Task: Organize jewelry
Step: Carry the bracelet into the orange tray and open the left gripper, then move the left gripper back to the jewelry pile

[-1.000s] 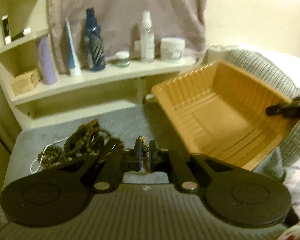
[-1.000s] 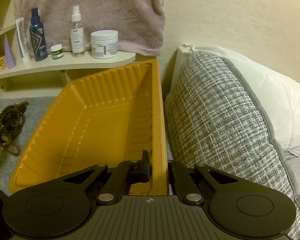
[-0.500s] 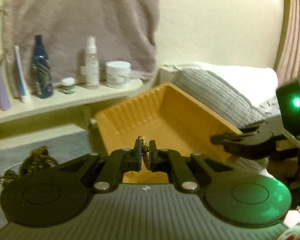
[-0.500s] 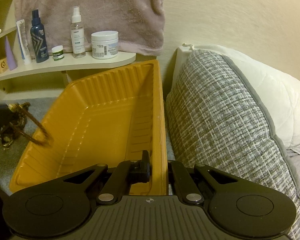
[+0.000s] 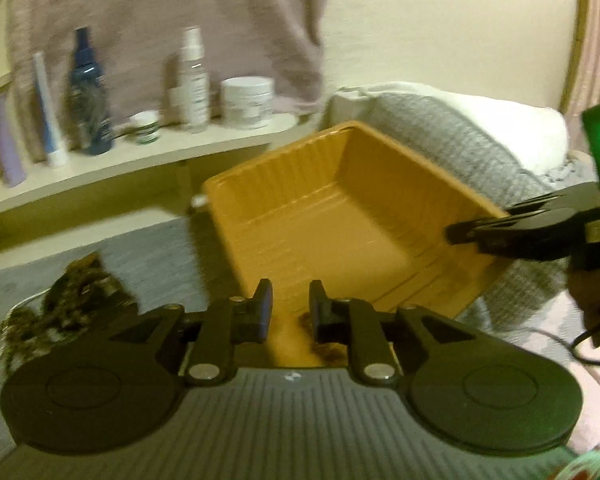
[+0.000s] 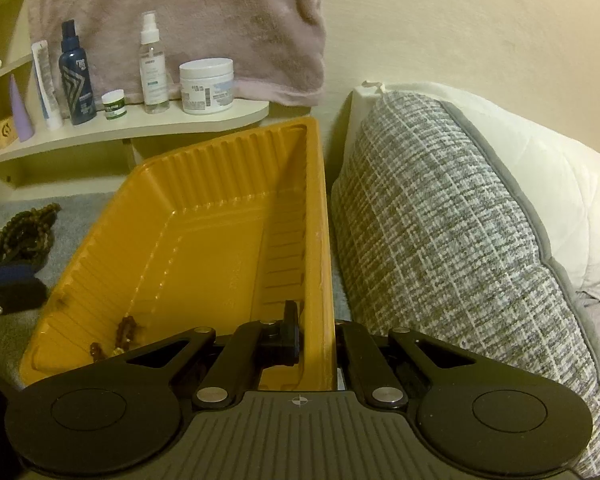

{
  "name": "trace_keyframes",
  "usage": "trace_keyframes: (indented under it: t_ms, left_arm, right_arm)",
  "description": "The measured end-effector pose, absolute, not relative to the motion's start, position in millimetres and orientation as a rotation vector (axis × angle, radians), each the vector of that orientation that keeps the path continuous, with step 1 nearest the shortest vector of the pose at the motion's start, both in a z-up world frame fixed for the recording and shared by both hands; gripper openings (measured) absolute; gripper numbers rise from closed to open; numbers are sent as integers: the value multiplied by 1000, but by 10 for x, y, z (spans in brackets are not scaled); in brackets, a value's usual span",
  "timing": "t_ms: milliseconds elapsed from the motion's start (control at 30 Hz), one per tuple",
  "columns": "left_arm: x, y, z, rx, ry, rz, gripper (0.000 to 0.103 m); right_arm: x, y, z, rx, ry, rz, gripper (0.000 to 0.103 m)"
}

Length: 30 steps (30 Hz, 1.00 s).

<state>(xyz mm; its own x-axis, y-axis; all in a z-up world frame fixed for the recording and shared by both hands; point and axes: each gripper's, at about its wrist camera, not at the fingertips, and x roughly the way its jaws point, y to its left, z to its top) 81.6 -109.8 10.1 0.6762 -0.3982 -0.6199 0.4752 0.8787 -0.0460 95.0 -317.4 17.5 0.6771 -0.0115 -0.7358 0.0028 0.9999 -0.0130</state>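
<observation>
We dropped a bead piece into the tray.

Our left gripper (image 5: 290,308) hung over the tray's (image 6: 204,160) near corner with its jaws apart and nothing between them; the brown bead piece (image 6: 122,334) lay on the tray floor below. Our right gripper (image 6: 314,334) was clamped on the tray's right wall. More beads (image 6: 18,236) lay heaped on the grey cloth left of the tray.

So the tray (image 6: 204,216) sits tilted between the jewelry pile (image 6: 18,236) on its left and the cushion (image 6: 440,240) on its right, one beaded piece (image 6: 124,330) in its near corner, shelf (image 6: 140,128) of bottles (image 6: 152,64) behind it.
</observation>
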Motion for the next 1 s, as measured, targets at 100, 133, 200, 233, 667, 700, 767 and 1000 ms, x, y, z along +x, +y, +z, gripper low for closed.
trace_keyframes:
  t_ms: [100, 133, 200, 233, 667, 700, 767, 1000]
  left_arm:
    - [812, -891, 43, 122, 686, -428, 17]
    - [808, -820, 18, 120, 695, -406, 17]
    - [806, -668, -50, 112, 718, -359, 17]
    - [809, -602, -87, 112, 728, -334, 17]
    - [978, -202, -478, 145, 786, -169, 18]
    - [1000, -199, -501, 144, 787, -169, 18]
    - [1050, -216, -536, 142, 790, -168, 18]
    - [1136, -253, -608, 144, 797, -176, 18]
  right_arm:
    - [966, -3164, 180, -22, 840, -3, 3]
    - [976, -3162, 181, -27, 846, 2, 3]
    - [1004, -3166, 185, -34, 862, 12, 3]
    - [1016, -3171, 187, -36, 868, 18, 3]
    - [1117, -3206, 219, -68, 932, 58, 3]
    - [1114, -3203, 219, -69, 933, 57, 3]
    - [1119, -3203, 209, -71, 939, 57, 3]
    - [1130, -3211, 190, -74, 949, 60, 3]
